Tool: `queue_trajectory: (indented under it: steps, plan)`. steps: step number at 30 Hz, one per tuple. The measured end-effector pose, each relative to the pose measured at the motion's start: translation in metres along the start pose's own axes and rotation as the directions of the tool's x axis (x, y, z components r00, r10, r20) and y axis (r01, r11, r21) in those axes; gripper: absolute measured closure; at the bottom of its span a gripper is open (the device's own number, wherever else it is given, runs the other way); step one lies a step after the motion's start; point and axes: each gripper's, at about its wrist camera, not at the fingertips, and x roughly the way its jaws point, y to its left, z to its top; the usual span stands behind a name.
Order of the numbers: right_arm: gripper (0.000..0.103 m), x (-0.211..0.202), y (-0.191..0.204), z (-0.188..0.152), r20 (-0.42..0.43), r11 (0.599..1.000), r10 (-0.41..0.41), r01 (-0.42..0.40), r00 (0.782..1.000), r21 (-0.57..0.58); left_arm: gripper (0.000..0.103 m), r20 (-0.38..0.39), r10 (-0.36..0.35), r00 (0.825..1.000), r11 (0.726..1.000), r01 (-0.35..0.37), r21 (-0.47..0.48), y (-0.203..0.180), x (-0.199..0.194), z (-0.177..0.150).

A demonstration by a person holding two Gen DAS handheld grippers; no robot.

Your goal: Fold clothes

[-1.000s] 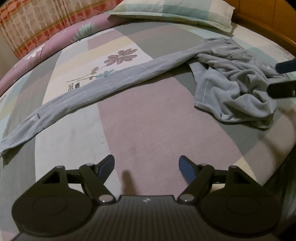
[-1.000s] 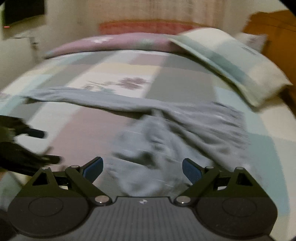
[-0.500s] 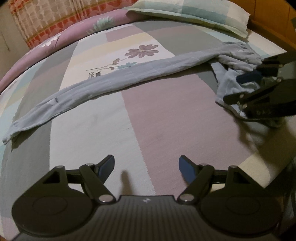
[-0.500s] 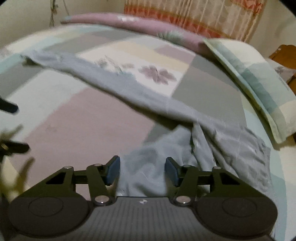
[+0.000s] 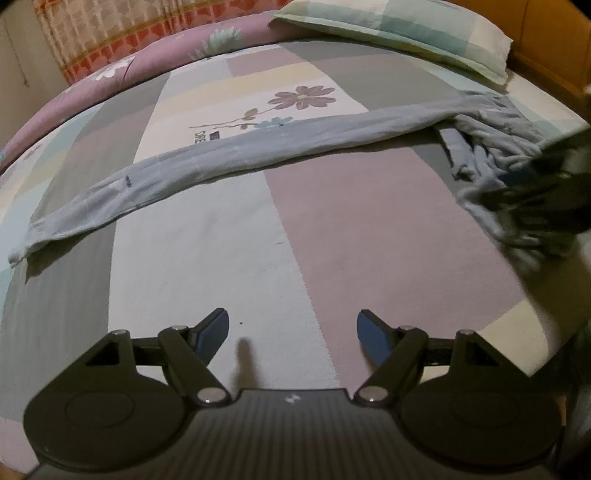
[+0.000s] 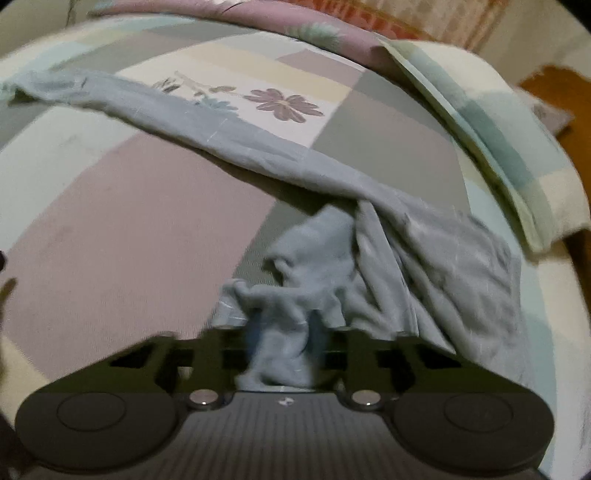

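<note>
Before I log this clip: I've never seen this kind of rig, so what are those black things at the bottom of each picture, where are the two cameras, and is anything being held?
There is no robot here. A person holds a two-finger gripper in each hand, and each gripper carries a wide-angle camera that looks forward along its fingers. The black shape at the bottom of each picture is that gripper's own body.

The left wrist picture shows the left gripper with its jaws apart and nothing between them, over a patchwork bedsheet.

The right wrist picture shows the right gripper. Its jaws have just been closing and now pinch a bunched fold of the grey-blue trousers.

One trouser leg lies stretched out across the bed, and the rest is crumpled near the right gripper. A checked pillow lies at the head of the bed.
</note>
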Motion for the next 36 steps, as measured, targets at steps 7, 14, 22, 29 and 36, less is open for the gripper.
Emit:
queue_trajectory:
  steps: [7, 14, 22, 29, 36]
  plan:
    - [0.094, -0.035, 0.002, -0.001, 0.079, 0.974, 0.208, -0.214, 0.975, 0.069, 0.026, 0.016, -0.009, 1.0, 1.0, 0.008, 0.003, 0.001, -0.002, 0.0]
    - [0.094, -0.066, 0.036, 0.006, 0.142, 0.842, 0.538, -0.539, 0.831, -0.034, 0.026, 0.012, 0.024, 1.0, 0.999, -0.023, -0.022, 0.014, -0.007, -0.005]
    - [0.053, -0.063, 0.01, 0.003, 0.117, 0.871, 0.478, -0.486, 0.871, 0.064, 0.026, 0.01, 0.021, 1.0, 0.999, -0.021, -0.029, 0.017, -0.008, -0.007]
    - [0.041, -0.068, -0.027, 0.001, 0.149, 0.873, 0.439, -0.46, 0.886, 0.16, 0.026, 0.029, -0.039, 0.999, 0.999, 0.039, 0.014, 0.011, -0.009, 0.002]
    - [0.041, -0.072, -0.039, -0.025, 0.151, 0.871, 0.406, -0.432, 0.901, 0.235, 0.026, 0.098, -0.091, 0.991, 0.994, 0.084, 0.072, 0.009, -0.013, 0.036]
